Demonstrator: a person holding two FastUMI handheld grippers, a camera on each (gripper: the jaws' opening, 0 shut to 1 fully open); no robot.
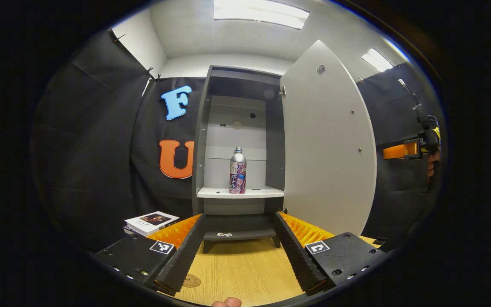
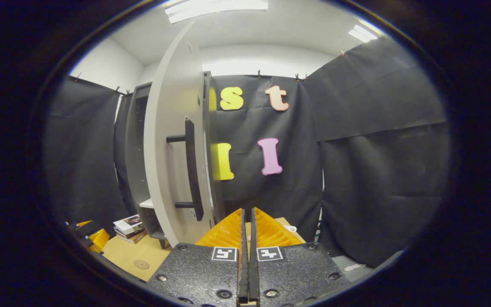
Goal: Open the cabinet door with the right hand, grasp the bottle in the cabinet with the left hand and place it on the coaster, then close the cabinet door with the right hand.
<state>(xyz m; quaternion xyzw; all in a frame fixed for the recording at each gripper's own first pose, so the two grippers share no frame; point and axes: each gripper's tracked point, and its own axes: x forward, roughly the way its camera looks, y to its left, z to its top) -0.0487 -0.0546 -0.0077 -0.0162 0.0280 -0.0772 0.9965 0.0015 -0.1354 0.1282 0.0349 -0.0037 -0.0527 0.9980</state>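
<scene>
Your left claw (image 1: 240, 251) is spread wide with nothing in it, and the bottle (image 1: 238, 171) stands upright on the cabinet shelf (image 1: 262, 192) straight ahead, well beyond its tips, with the door (image 1: 328, 145) swung open to its right. The coaster (image 1: 191, 280) lies on the table (image 1: 245, 273) just inside its left finger. Your right claw (image 2: 247, 221) is pressed closed on nothing, the door's handle (image 2: 192, 168) up to its left.
</scene>
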